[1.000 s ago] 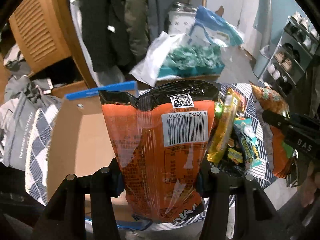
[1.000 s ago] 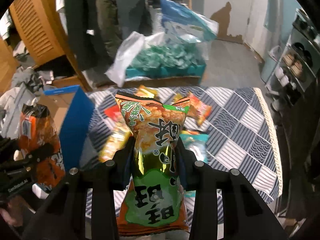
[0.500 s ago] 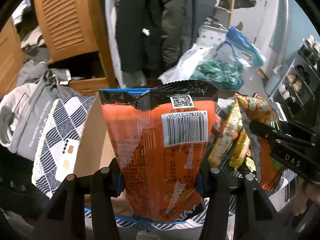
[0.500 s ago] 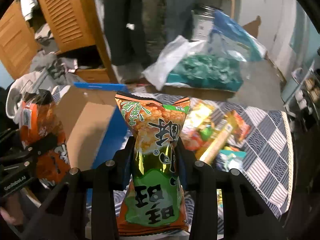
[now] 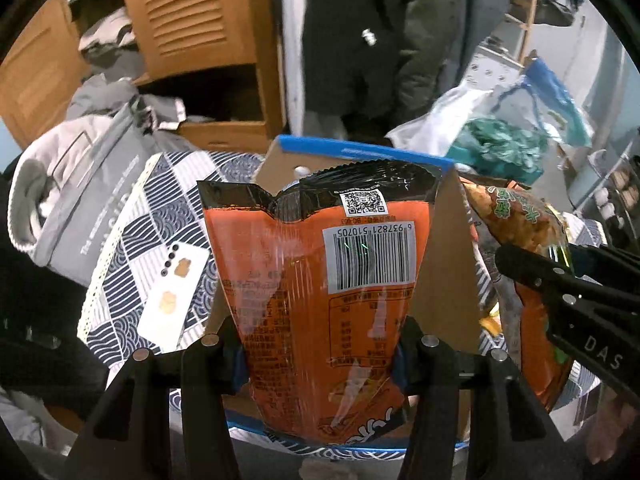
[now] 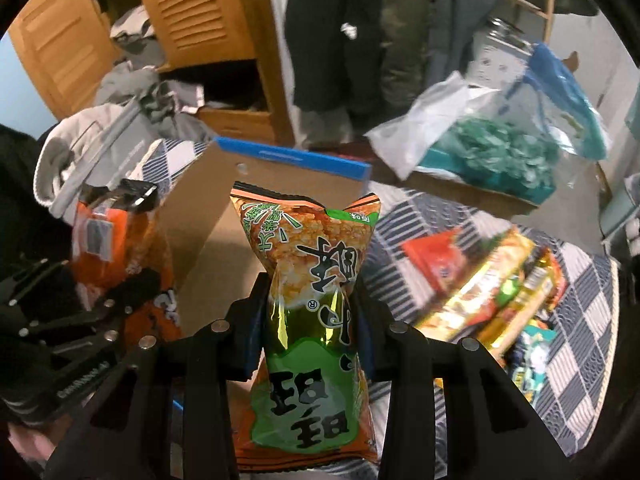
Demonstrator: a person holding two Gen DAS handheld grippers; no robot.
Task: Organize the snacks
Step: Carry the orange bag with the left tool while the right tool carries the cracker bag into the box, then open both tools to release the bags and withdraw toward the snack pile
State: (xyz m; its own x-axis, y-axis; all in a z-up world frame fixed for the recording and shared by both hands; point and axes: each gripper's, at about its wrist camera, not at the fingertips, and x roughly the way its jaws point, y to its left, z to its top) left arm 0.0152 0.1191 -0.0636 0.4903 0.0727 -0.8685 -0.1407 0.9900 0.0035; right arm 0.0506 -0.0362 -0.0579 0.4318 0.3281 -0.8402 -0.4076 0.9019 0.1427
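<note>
My left gripper (image 5: 320, 354) is shut on an orange snack bag with a black top and a barcode (image 5: 320, 280), held upright over a cardboard box with a blue rim (image 5: 360, 152). My right gripper (image 6: 308, 320) is shut on a green and orange rice-cracker bag (image 6: 312, 320), pinched at its waist, also over the box (image 6: 208, 216). In the left wrist view the right gripper's rice-cracker bag (image 5: 520, 220) shows at the right; in the right wrist view the left gripper's orange bag (image 6: 120, 240) shows at the left.
A pile of loose snack packets (image 6: 488, 292) lies on the blue and white patterned cloth (image 6: 572, 344) right of the box. A white phone (image 5: 174, 288) lies on the cloth left of the box. Grey clothes (image 5: 80, 168), a wooden cabinet (image 5: 200, 20) and a plastic bag (image 6: 480, 140) stand behind.
Both grippers have swung left with their bags, from over the snack pile to over the cardboard box. The phone and grey clothes have come into view.
</note>
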